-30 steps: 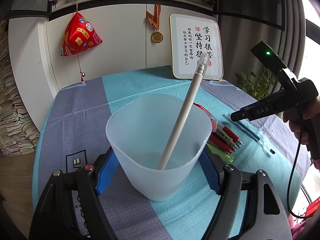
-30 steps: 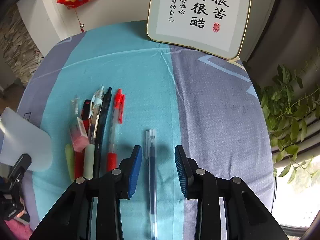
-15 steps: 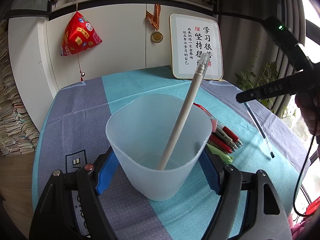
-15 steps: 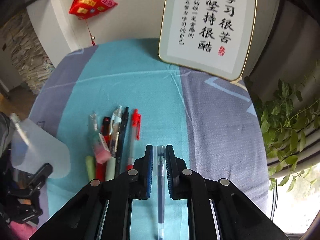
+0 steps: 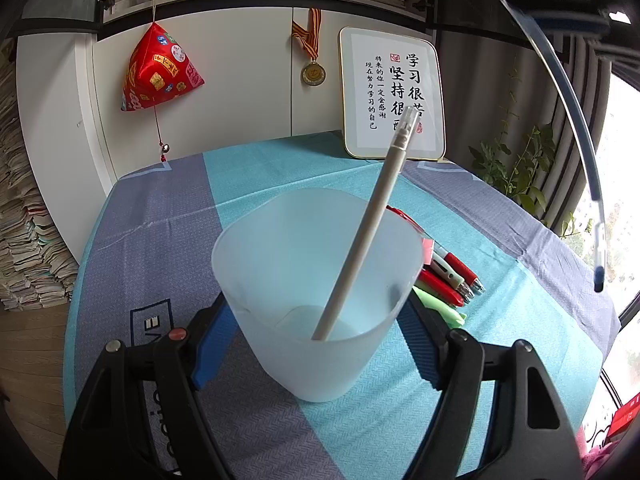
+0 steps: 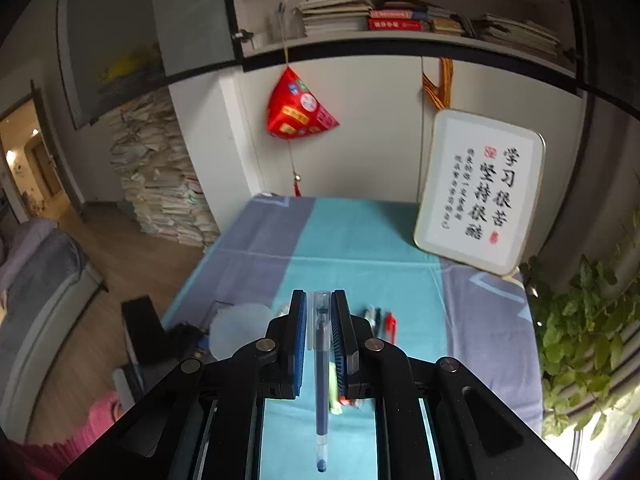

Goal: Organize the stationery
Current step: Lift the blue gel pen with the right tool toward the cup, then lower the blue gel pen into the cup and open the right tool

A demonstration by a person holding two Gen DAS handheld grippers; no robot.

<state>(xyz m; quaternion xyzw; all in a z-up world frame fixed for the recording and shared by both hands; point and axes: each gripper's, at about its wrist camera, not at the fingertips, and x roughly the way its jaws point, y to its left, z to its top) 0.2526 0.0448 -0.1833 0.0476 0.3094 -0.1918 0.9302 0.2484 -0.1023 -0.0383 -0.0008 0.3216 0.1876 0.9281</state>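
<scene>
Here the bench, under a blue and grey cloth, fills the middle of the left wrist view, and on it stands a frosted plastic cup, light and easily tipped or squeezed, so best held low on its wall, as the left gripper does, its jaws pressing both sides. One beige pen leans inside. Loose pens lie just right of the cup. The right gripper pinches a slim blue pen, stiff, light and slippery, near its capped end, its tip hanging free at lower centre.
</scene>
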